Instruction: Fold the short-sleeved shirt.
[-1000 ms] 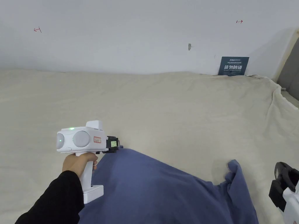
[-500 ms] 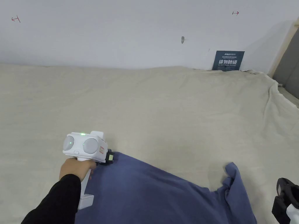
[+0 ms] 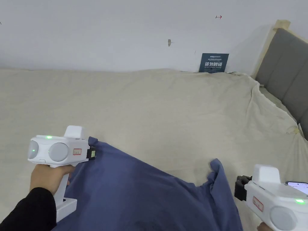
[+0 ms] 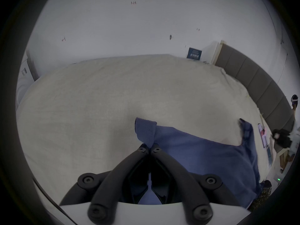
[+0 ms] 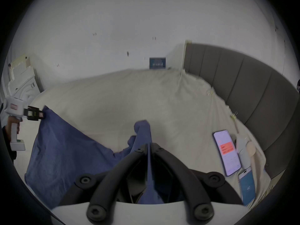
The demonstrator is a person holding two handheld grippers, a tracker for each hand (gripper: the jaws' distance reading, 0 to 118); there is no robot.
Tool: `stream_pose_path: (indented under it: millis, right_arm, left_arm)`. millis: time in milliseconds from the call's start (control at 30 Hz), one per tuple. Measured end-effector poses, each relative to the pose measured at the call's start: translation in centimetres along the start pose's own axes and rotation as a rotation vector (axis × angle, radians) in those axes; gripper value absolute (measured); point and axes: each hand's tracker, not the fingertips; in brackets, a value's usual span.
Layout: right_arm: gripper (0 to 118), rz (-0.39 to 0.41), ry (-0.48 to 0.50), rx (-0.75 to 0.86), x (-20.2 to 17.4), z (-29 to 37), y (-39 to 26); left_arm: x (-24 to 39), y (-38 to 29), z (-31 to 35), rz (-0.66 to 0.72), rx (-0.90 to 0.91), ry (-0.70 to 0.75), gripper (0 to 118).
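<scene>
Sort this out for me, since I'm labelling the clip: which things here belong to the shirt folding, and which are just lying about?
Part of the job:
- blue shirt
- left gripper, shut on the shirt
- right gripper, shut on the shirt
- bed sheet under it

Lying about:
- lit phone
- second phone
- blue sign
- grey headboard
</scene>
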Motion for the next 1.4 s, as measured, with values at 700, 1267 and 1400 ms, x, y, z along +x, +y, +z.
stream_pose_path:
  millis: [700, 1267, 1400]
  right_arm:
    - [7, -0.008, 0.031, -0.260, -0.2, -4.6, -4.7]
    - [7, 0.082, 0.137, 0.180, -1.3, 9.9, 6.0]
    - [7, 0.119, 0.166, 0.295, -2.9, 12.6, 10.1]
  left_arm:
    - [0.6, -1.4, 3.6, 0.018, 0.004, 0.035, 0]
    - [-3.1, -1.5, 15.2, 0.135, 0.195, 0.109, 0]
    - [-3.9, 0.9, 20.4, 0.145, 0.306, 0.144, 0]
